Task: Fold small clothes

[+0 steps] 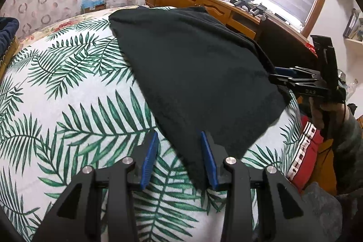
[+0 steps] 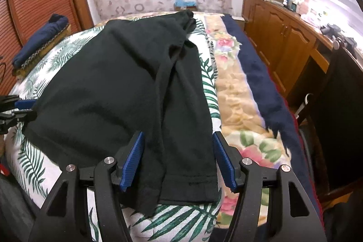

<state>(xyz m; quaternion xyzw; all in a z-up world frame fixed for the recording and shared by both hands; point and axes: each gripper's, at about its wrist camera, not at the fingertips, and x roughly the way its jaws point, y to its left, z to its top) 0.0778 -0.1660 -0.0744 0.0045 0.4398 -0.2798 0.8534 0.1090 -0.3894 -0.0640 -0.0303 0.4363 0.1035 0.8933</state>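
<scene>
- A dark garment (image 2: pixel 127 92) lies spread on the bed (image 1: pixel 68 106), over the palm-leaf cover, reaching from the near edge toward the far end.
- Its right side is folded in, a long flap lying over the body of the cloth.
- The right gripper (image 2: pixel 178 160) hovers over the garment's near hem, jaws released and standing wide; cloth lies under the gap, but the pads do not press it.
- The left gripper (image 1: pixel 179 158) sits at the garment's near left corner, jaws part open; the cloth edge brushes one blue pad, nothing pinched.
- A folded navy cloth (image 2: pixel 40 37) rests at the bed's far left edge.
- A wooden dresser (image 2: pixel 283 37) stands beside the bed's right side.
</scene>
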